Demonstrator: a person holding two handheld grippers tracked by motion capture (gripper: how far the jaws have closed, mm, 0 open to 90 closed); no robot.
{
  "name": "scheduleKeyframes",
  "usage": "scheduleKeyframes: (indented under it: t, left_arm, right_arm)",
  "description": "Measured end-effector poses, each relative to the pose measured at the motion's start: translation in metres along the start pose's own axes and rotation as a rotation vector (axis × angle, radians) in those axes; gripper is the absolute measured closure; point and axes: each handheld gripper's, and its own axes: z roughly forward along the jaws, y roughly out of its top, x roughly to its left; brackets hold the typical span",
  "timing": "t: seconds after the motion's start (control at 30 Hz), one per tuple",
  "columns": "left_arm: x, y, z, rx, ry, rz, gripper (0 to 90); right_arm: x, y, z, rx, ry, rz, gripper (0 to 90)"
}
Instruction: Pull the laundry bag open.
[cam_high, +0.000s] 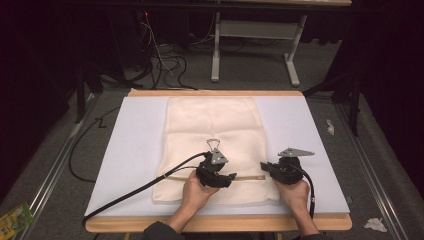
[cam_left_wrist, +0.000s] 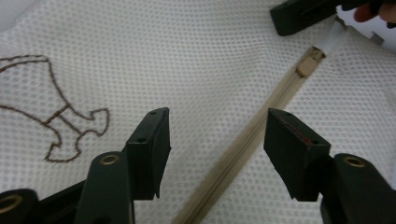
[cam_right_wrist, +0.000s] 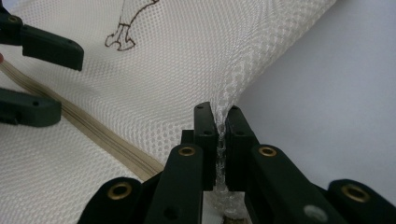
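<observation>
A cream mesh laundry bag (cam_high: 212, 145) lies flat on the pale mat (cam_high: 130, 150) covering the table, its beige zipper (cam_high: 245, 178) running across the near end. The left gripper (cam_high: 226, 179) sits over the zipper line near the bag's middle; in the left gripper view its jaws stand apart, released, straddling the zipper (cam_left_wrist: 243, 149) with nothing pinched, and a brown embroidered outline (cam_left_wrist: 60, 126) lies to their left. The zipper slider (cam_left_wrist: 309, 65) rests further along, at the bag's right end. The right gripper (cam_high: 263, 166) is at the bag's right edge; in the right gripper view its jaws (cam_right_wrist: 219, 140) are clenched on a raised fold of mesh (cam_right_wrist: 229, 93).
</observation>
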Motion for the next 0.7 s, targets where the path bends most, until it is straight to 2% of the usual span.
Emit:
scheduleKeyframes:
  t: [0.1, 0.13, 0.17, 0.2, 0.27, 0.43, 0.5, 0.6, 0.7]
  left_arm:
    - [-0.008, 0.006, 0.005, -0.017, -0.042, -0.002, 42.9]
    - [-0.008, 0.006, 0.005, -0.017, -0.042, -0.002, 44.0]
    - [-0.009, 0.009, 0.008, -0.019, -0.074, -0.016, 44.4]
    - [-0.009, 0.009, 0.008, -0.019, -0.074, -0.016, 44.6]
    - [-0.015, 0.013, 0.015, -0.007, -0.067, 0.013, 45.6]
    - [-0.020, 0.016, 0.019, -0.009, -0.074, 0.007, 47.3]
    - [-0.022, 0.016, 0.020, -0.016, -0.082, 0.004, 48.0]
    - [-0.026, 0.018, 0.023, -0.009, -0.122, -0.003, 53.7]
    - [-0.030, 0.020, 0.024, -0.019, -0.123, 0.013, 55.8]
  right_arm:
    - [0.001, 0.003, -0.002, -0.010, 0.020, 0.011, 87.3]
    - [-0.001, 0.002, -0.003, -0.020, 0.029, 0.015, 87.3]
    - [-0.001, 0.002, -0.004, -0.024, 0.033, 0.026, 87.4]
    - [-0.001, 0.002, -0.004, -0.024, 0.033, 0.026, 87.4]
    - [-0.003, 0.002, -0.007, -0.023, 0.035, 0.025, 87.4]
    - [-0.004, 0.005, -0.008, -0.020, 0.037, 0.018, 87.4]
    - [-0.003, 0.008, -0.009, -0.026, 0.039, 0.011, 87.4]
    - [-0.003, 0.011, -0.011, -0.037, 0.051, 0.015, 87.5]
    - [-0.003, 0.012, -0.012, -0.043, 0.055, 0.011, 87.5]
